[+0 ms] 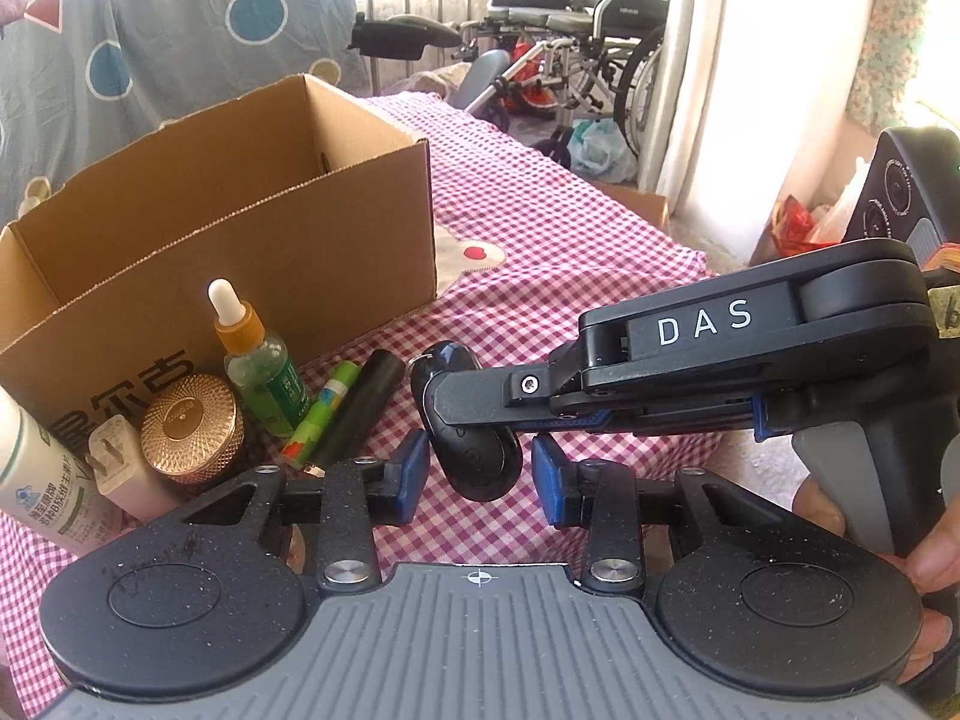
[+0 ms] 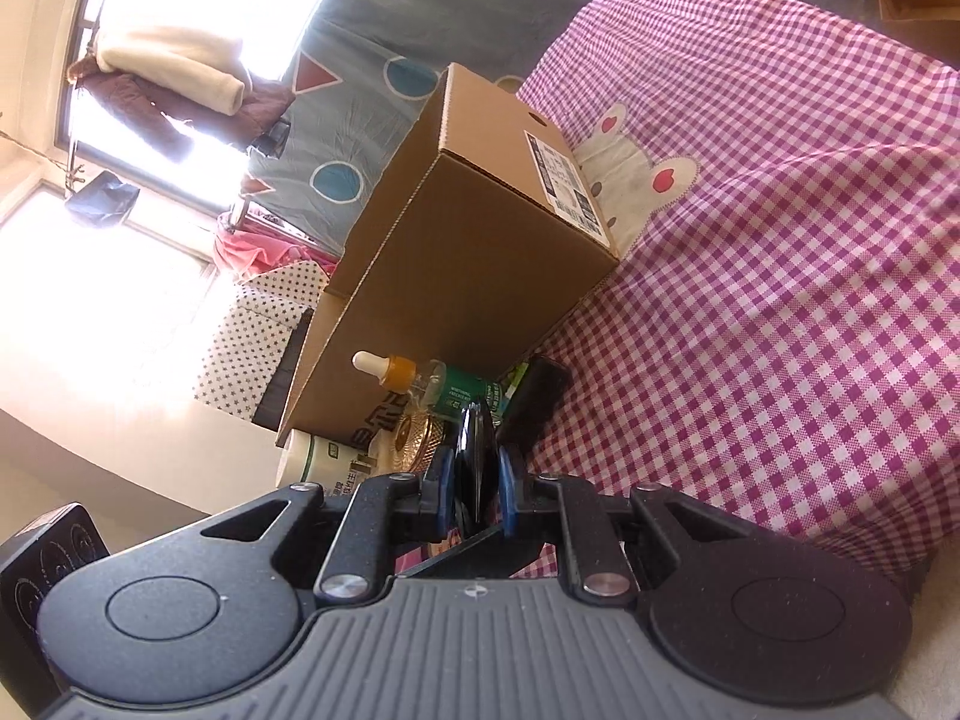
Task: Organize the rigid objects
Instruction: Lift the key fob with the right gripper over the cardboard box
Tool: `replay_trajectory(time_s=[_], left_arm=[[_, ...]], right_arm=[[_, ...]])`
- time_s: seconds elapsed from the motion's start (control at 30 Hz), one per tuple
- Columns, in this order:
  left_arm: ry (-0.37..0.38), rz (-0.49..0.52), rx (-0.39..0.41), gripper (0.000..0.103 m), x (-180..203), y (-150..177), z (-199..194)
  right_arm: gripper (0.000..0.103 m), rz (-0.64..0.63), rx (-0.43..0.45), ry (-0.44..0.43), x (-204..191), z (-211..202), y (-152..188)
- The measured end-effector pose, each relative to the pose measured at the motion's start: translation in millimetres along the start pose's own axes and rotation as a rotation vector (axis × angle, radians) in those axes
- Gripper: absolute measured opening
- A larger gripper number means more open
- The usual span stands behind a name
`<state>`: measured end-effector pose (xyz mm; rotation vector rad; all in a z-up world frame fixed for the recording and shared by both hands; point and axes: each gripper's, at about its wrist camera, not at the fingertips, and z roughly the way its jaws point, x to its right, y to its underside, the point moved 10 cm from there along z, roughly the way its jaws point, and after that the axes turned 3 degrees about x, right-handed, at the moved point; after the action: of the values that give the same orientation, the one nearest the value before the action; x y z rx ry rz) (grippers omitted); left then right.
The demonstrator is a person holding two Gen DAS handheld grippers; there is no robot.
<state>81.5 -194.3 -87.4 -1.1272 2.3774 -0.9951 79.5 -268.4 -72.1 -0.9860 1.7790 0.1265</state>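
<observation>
We note the right hand-held gripper (image 2: 474, 489) pinching a black key fob (image 2: 475, 456) edge-on between its blue pads (image 2: 445, 480). In the left wrist view the same fob (image 1: 480, 462) hangs off the tip of the right unit, above the pink checked cloth (image 1: 576, 264), and sits between the fingers of the left hand-held gripper (image 1: 480, 474). The left blue pads (image 1: 547, 474) are spread, a gap showing on each side of the fob; no contact.

Ahead-left of the left hand-held gripper: open cardboard box (image 1: 198, 222), upright. Lined up in front of the box, nearer us: dropper bottle (image 1: 261, 360) standing, green tube (image 1: 321, 414) and black cylinder (image 1: 360, 411) lying side by side, gold ribbed jar lid (image 1: 189, 426), white charger plug (image 1: 123, 468), white bottle (image 1: 36, 480) at far left.

A hand (image 1: 876, 546) grips the right unit's handle
</observation>
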Motion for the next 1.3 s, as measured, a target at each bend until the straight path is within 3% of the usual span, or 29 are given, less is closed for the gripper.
replay_trajectory(time_s=[0.4,0.7,0.97,1.13,1.3], left_arm=[[-0.040,-0.008,0.134,0.037,-5.0,-24.8,-61.9],[-0.138,-0.061,0.187,0.037,-67.3,-68.4,-86.6],[-0.157,-0.192,0.079,0.037,-155.8,-98.6,-54.1],[-0.150,-0.280,-0.041,0.037,-210.5,-98.4,-14.7],[-0.217,-0.295,-0.122,0.037,-249.3,-91.4,20.7]], right_arm=[[0.017,-0.132,0.057,-0.052,-72.6,-23.6,-6.8],[0.017,-0.228,-0.027,-0.141,-148.1,25.9,-40.3],[0.017,-0.242,-0.220,-0.102,-184.2,135.3,-77.3],[0.017,-0.175,-0.353,-0.031,-174.9,216.8,-93.4],[0.017,-0.070,-0.445,0.025,-152.0,283.0,-98.6]])
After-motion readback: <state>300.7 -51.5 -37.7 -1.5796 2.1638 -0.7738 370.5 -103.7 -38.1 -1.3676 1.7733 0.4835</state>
